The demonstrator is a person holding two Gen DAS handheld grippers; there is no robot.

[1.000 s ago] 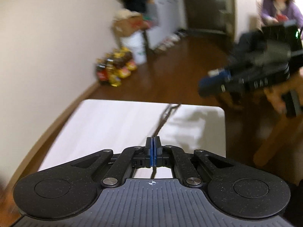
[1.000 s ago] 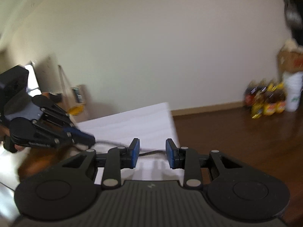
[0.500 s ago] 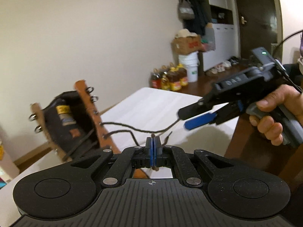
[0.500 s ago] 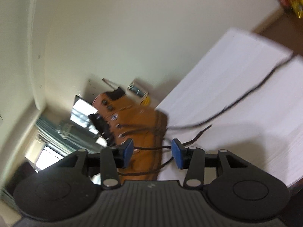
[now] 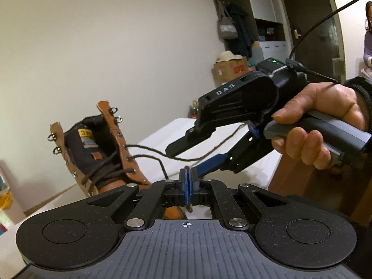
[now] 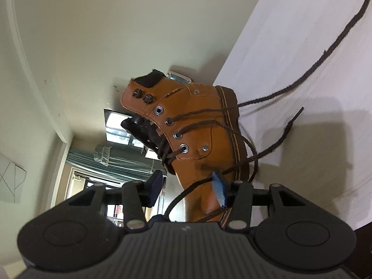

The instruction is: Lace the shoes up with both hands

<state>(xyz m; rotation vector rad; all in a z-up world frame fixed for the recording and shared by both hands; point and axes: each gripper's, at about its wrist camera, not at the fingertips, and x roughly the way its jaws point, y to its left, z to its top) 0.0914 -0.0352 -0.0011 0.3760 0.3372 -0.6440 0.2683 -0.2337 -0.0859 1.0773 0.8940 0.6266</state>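
Loose lace [image 6: 330, 53] crosses the white table [image 6: 302, 46] beside the boot [image 6: 197, 121].

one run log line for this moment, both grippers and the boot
left gripper: shut on lace end | right gripper: jaws opening, lace between, unpinched | boot: on white table, top eyelets unlaced

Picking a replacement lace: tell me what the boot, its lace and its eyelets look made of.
Boot: tan leather, apparently, matte, with stitched seams.
Lace: dark brown braided cord, probably cotton or synthetic, its surface fuzzy.
Eyelets: shiny metal rings.
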